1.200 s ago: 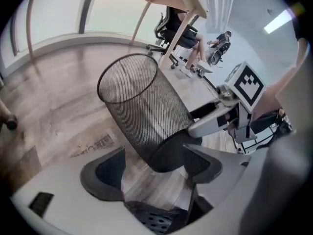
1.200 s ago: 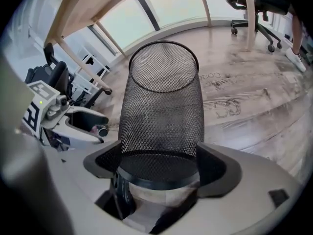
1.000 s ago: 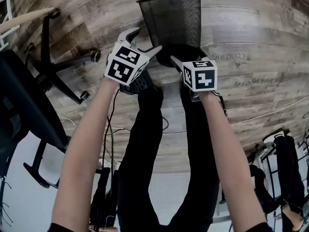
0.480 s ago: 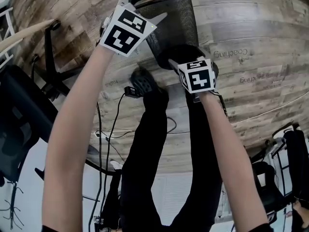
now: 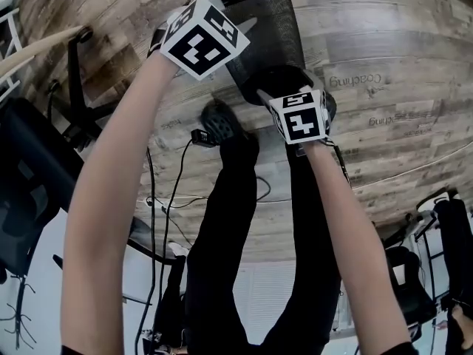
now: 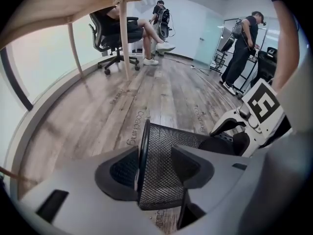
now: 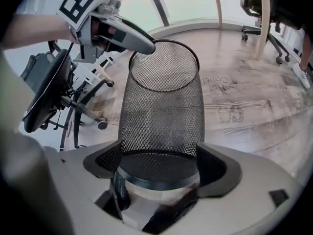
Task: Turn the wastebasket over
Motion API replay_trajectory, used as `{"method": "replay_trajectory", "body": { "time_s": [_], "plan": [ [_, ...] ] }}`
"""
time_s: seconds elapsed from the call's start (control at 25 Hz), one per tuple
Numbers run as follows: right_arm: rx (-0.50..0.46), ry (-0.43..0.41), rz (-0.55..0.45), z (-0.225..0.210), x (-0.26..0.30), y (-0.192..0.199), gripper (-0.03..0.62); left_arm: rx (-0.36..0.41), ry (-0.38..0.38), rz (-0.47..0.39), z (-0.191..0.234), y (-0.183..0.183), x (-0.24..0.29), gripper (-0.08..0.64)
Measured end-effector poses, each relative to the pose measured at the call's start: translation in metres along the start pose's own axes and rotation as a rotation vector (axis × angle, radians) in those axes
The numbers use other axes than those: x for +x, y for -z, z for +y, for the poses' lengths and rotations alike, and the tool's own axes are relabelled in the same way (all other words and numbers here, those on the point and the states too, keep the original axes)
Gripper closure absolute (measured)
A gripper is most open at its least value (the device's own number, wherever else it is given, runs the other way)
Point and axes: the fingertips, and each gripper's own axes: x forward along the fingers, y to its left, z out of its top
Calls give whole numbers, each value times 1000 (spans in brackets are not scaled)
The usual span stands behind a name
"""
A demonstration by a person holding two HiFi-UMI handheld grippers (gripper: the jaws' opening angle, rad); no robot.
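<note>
A black wire-mesh wastebasket (image 5: 270, 35) lies tilted on the wood floor, its open rim far from me. My left gripper (image 5: 235, 7) straddles the rim wall. In the left gripper view (image 6: 154, 166) one pad is inside the wastebasket (image 6: 161, 165) and one outside. Its jaws are closing, and mesh still shows between the pads. My right gripper (image 5: 294, 87) is at the near end. In the right gripper view (image 7: 159, 166) both pads press the sides of the solid base ring of the wastebasket (image 7: 161, 106). The left gripper (image 7: 146, 45) shows at the rim there.
A black office chair (image 5: 37, 161) and its caster base (image 5: 81, 87) stand to the left, beside a pale table leg (image 5: 37, 46). Cables (image 5: 170, 191) trail over the floor by the person's legs (image 5: 222, 235). Other people (image 6: 244, 43) and a seated person (image 6: 127, 26) are across the room.
My left gripper has travelled from beside the basket's base out to its rim, rolling as it went, and its jaws have narrowed. The basket now leans left. The right gripper stayed put.
</note>
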Motion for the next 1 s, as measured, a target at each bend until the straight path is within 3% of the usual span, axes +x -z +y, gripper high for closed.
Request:
{"method": "replay_trajectory", "body": {
  "time_s": [0.24,0.36,0.52,0.84,1.0],
  "plan": [
    [-18,4,-4,0,1,0,150,8,-11,14,0,3,-2,356],
    [-45,-5,-2,4,0,-1,149,-1,-40,27,6,8,-11,437],
    [-65,0,-8,10,-2,3,150,-59,-37,14,3,12,-21,478],
    [-75,26,146,7,-11,34,152,-27,19,-11,-37,-9,-43,511],
    [-72,57,56,-2,-31,19,153,-40,44,-26,-62,-21,-49,512]
  ]
}}
